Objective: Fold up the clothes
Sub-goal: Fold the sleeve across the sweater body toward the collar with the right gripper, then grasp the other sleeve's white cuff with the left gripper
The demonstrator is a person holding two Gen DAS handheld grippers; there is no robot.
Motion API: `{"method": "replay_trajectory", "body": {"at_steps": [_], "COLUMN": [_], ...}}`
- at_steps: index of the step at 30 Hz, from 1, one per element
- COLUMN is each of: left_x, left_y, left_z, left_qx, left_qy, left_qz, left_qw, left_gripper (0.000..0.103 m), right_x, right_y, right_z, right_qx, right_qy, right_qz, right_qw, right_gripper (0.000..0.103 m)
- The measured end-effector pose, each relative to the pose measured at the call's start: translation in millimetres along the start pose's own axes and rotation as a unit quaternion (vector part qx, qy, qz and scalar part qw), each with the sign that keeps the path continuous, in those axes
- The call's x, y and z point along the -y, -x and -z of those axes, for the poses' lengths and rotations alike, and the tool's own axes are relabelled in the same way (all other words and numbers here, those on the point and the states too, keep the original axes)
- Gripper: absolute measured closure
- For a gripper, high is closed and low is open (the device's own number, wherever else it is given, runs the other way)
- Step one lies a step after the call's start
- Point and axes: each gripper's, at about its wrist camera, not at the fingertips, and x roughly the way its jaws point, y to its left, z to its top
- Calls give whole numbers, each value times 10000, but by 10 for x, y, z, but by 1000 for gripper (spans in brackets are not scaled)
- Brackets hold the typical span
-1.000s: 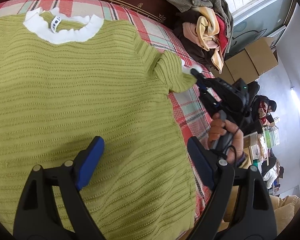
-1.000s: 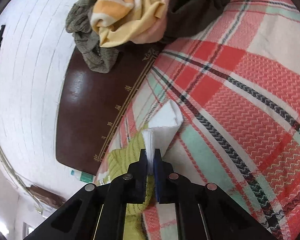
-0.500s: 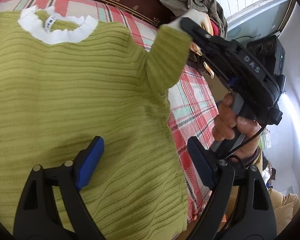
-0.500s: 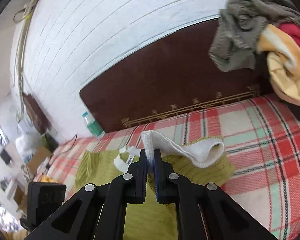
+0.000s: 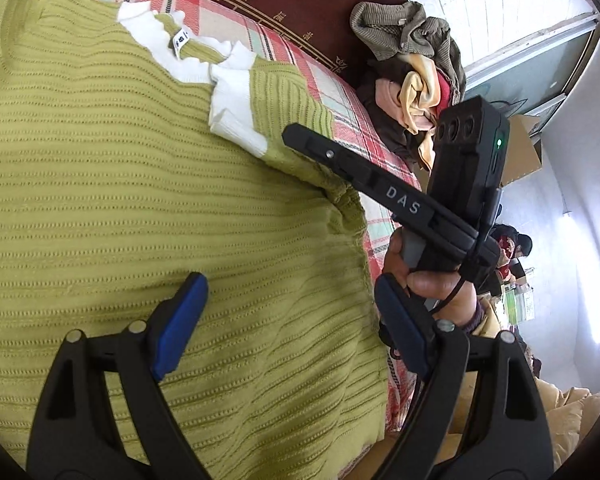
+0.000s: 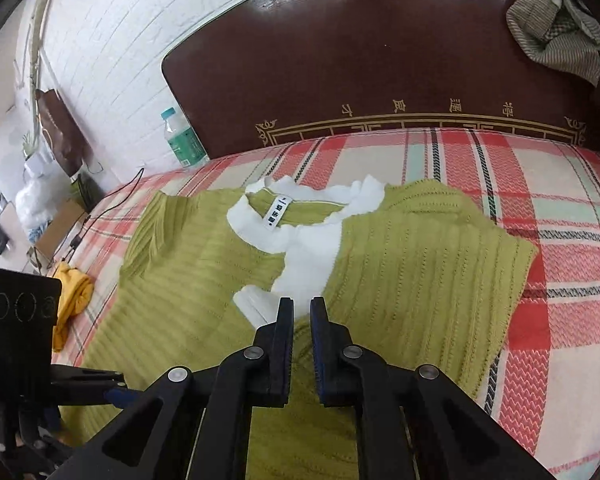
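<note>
Carried the right sleeve in over the green sweater on the bed, cuff just below the collar. Right gripper just cracked open, narrow, cuff released. Left gripper wide, empty, above the sweater. First fold apparently done.

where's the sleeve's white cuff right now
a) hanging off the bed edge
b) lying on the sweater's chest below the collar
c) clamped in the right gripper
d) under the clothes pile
b: the cuff lies folded in on the green sweater just below the collar, and the right gripper has nothing between its pads.
</note>
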Motion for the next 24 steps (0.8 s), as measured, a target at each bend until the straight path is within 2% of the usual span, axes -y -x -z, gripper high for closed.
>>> {"method": "replay_trajectory", "body": {"at_steps": [3,6,8,11,14,16,19,22,24], "left_x": [-21,-38,-52,-119,-273,-430,-747,-1066,-1230], "left_y": [51,151,296,656,1087,1330,1667,1782,1721], "left_z": [22,36,45,44,-19,-57,-142,-316,-435], "left_qx": [25,122,310,771,1341,1648,2054,2150,2085], "left_qy": [-6,-14,-21,-33,33,160,454,694,793], "left_qz": [14,-34,-117,-414,-829,-1146,-1827,-2249,-2301], "left_qw": [10000,9999,9995,9962,9875,9795,9604,9478,9473], "left_gripper": [17,17,17,17,17,17,17,17,17], "right_x": [67,113,114,174,199,194,173,177,191], "right_y": [22,22,4,-122,-101,-11,147,261,308], "right_z": [27,20,3,21,43,65,163,328,436], "right_qx": [-79,-125,-150,-492,-516,-389,-145,-57,-63], "right_qy": [-71,-151,-134,-250,-342,-462,-647,-900,-1108], "right_qz": [-9,13,77,210,216,69,-293,-591,-724], "right_qw": [9999,9998,9998,9983,9978,9982,9974,9942,9912], "right_gripper": [94,87,85,81,81,70,62,58,58]}}
